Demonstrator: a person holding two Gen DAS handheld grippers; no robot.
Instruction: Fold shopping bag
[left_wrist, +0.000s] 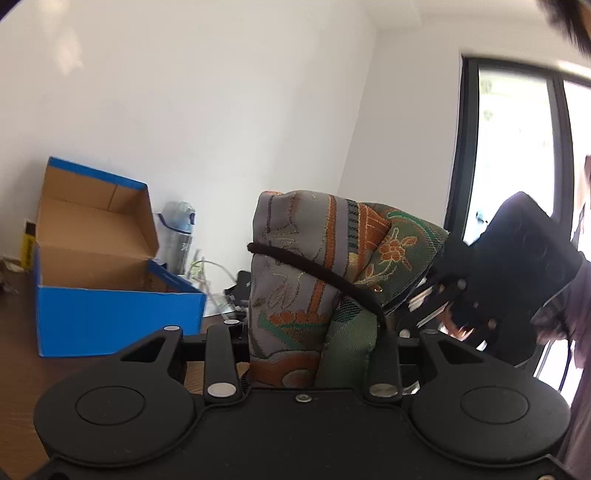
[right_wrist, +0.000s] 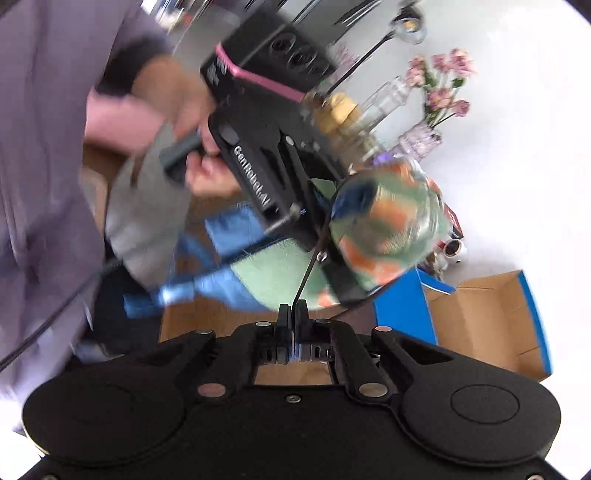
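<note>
right tool (right_wrist: 292, 314) pinching black cord (right_wrist: 309, 264) of bundled bag (right_wrist: 384, 236)

A lived-in room at home — a wooden table pushed up against plain white walls.

The brown tabletop (left_wrist: 14, 314) carries everyday clutter: an open blue shoebox (left_wrist: 110, 314) with its lid tipped back, a clear water bottle (left_wrist: 179, 236) just behind it, and a tangle of pale cables (left_wrist: 210, 273) near the wall. A tall dark-framed glass door (left_wrist: 517, 155) lets in bright daylight from outside. On another side stands a glass vase (right_wrist: 421, 140) of pink flowers (right_wrist: 443, 81) beside empty clear bottles (right_wrist: 388, 96) — ornaments, not work gear.
</note>
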